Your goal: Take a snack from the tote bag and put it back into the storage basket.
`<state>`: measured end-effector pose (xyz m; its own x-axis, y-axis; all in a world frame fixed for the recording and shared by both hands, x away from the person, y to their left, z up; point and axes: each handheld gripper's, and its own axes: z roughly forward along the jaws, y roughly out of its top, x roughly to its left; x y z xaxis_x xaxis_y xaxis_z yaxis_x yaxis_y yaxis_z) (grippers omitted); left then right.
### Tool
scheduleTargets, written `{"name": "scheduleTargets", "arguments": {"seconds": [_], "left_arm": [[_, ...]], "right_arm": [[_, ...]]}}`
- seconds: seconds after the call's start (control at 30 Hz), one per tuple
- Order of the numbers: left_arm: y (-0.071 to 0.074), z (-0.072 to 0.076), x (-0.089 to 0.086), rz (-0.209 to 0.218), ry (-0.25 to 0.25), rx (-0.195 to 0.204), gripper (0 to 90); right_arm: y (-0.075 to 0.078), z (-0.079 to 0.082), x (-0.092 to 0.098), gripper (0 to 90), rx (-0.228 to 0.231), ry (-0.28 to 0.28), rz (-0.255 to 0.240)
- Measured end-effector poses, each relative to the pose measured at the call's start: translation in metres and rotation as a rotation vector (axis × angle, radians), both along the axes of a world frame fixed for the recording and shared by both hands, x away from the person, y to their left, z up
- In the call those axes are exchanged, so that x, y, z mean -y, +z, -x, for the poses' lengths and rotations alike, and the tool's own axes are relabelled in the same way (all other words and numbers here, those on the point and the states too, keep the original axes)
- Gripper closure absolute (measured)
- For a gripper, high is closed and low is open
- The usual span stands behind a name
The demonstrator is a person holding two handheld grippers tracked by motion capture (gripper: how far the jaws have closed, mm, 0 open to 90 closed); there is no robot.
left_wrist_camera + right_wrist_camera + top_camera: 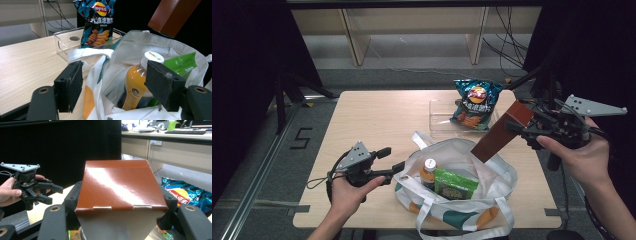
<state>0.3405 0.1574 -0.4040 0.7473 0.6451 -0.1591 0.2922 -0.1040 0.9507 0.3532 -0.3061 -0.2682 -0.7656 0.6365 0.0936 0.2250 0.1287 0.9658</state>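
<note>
Left tongs: jaws wide apart, nothing clamped; they sit at the near-left rim of the tote, one jaw on each side of the cloth edge, judged to be there to keep the mouth open.
Tote: white, open on the tabletop, already carrying a juice bottle and a green packet.
Box: brown, held aloft at a slant over the tote's far-right rim, its lower end pointing into the opening.
Right tongs: closed on the box's upper end.
Advice: lower the box end-first into the free space right of the packet; release only once it rests inside; keep the left rim held apart.
Tabletop: pale wood; a clear tray at the far edge, with a chip bag propped in it.
Room: dark curtains at both sides, grey floor, wooden frame legs and loose cables beyond.
</note>
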Motion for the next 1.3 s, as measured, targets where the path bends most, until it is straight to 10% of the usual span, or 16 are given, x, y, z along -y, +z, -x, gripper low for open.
{"name": "scheduleTargets", "arguments": {"seconds": [1.3], "left_arm": [[0.000, 0.000, 0.000, 0.001, 0.000, -0.001, 29.7]], "right_arm": [[0.015, -0.020, 0.021, 39.2, -0.001, -0.157, -0.046]]}}
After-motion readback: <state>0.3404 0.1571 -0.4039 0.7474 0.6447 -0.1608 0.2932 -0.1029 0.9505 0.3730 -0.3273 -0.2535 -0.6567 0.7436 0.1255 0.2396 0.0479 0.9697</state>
